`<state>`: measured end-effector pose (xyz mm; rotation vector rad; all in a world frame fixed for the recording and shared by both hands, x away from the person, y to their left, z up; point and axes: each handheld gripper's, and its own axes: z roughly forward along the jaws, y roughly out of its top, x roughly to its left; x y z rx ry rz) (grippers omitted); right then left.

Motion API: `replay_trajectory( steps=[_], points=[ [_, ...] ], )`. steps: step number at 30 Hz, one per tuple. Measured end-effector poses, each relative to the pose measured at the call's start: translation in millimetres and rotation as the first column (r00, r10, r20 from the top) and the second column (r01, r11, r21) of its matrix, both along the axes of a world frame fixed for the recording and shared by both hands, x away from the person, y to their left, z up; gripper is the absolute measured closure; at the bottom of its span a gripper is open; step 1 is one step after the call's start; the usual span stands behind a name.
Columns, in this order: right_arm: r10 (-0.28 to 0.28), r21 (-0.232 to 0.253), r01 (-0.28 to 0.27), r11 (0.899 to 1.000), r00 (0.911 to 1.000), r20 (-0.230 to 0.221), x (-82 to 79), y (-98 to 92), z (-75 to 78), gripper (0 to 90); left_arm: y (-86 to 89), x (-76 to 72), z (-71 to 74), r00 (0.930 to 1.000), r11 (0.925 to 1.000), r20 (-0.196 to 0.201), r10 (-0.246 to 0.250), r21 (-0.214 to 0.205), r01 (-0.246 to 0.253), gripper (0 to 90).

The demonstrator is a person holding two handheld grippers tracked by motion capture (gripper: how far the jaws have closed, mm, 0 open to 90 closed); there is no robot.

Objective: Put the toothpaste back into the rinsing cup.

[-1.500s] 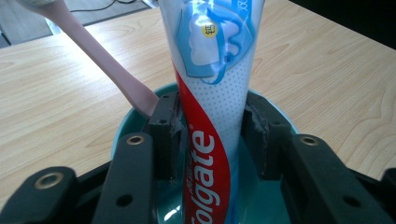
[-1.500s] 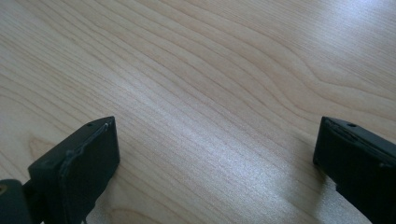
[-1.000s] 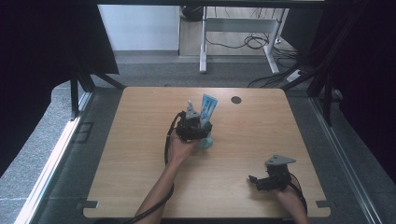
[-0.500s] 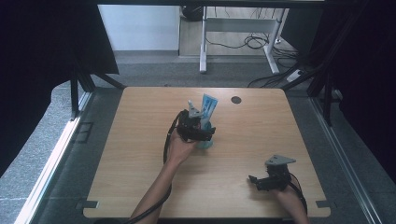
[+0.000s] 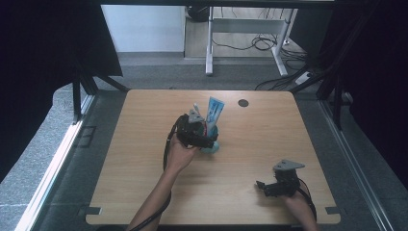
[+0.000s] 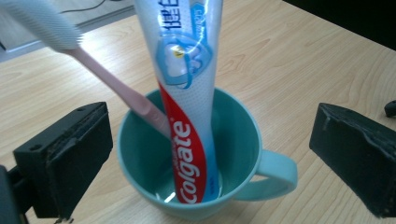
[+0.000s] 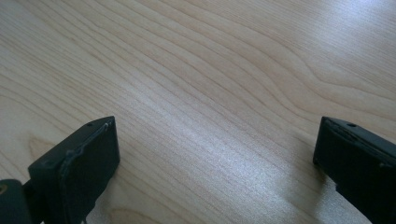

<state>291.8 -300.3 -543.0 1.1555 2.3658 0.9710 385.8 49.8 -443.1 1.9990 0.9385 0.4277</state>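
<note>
mug [image 6: 187,186]: teal glossy ceramic, loop handle, mid-table [image 5: 144,192], pale wood grain | inside: toothpaste tube [image 6: 187,93], white/red/blue soft plastic, upright; toothbrush [image 6: 93,60], pink stem, white bristles, leaning | left gripper [image 6: 210,158]: jaws just opened wide, flanking mug, probably not touching | right gripper [image 7: 215,163]: jaws apart over bare wood
</note>
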Motion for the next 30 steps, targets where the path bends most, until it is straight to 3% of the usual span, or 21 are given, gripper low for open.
replay_trajectory(
  steps=[30],
  points=[
    [0.0,0.0,0.0,1.0,1.0,0.001,0.0,0.2,-0.1,0.0,49.1,-28.6,10.1,0.9992,0.9993,0.014,0.038,-0.004,-0.038,0.0]
  ],
)
